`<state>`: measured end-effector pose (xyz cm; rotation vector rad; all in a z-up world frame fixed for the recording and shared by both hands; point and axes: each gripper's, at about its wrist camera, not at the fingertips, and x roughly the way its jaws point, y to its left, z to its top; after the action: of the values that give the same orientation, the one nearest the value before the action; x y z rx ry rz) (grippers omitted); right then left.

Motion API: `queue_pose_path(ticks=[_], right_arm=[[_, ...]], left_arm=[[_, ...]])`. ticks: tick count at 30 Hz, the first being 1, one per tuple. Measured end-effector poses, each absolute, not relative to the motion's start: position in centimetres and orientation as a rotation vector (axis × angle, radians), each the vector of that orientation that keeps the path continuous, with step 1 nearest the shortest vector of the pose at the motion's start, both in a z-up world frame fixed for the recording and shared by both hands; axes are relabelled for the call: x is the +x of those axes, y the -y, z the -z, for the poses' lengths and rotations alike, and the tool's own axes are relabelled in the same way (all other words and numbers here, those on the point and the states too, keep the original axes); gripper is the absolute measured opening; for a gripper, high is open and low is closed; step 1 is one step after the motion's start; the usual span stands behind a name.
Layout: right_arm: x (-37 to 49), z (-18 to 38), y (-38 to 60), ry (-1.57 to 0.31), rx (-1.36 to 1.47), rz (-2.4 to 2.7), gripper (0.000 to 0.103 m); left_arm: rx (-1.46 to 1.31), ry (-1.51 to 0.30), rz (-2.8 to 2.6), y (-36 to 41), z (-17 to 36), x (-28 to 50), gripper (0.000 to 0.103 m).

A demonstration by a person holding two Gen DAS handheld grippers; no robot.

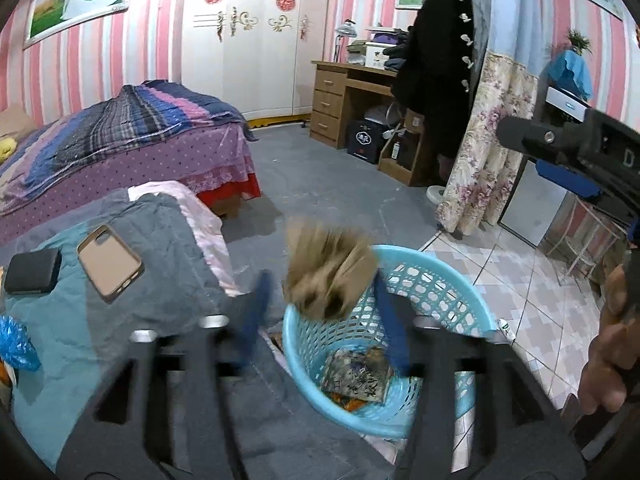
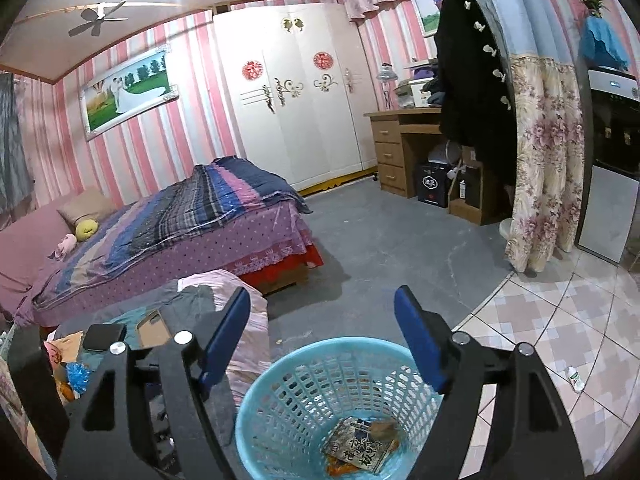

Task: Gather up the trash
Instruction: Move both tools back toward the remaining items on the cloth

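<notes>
Left gripper jaws spread wide, blue flat pads clear of a motion-blurred crumpled brown paper wad that sits loose between them at the rim of the light-blue plastic lattice basket. Right gripper also spread open with nothing between its pads, hanging over the same round basket, where a glossy printed wrapper lies flat on the bottom. Just left of the basket, wrinkled grey-teal fabric carries a tan rounded-corner phone case and a matte black rectangular case.
</notes>
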<state>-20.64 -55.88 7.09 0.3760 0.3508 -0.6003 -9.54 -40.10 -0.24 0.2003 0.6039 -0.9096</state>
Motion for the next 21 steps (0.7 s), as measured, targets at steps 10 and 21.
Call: queue_pose_path(ticks=[10,21], right_arm=[[-20.2,-7.2,55.1,-0.353,0.372,0.585,0.073],[-15.9,-7.9,48.6,-0.374,0.266,0.419,0.073]], left_arm=[[0.172,-0.592,0.828,37.1,-0.5,-8.1,0.08],[0.125,-0.529,0.475,20.7,-2.7,-2.4,0.081]])
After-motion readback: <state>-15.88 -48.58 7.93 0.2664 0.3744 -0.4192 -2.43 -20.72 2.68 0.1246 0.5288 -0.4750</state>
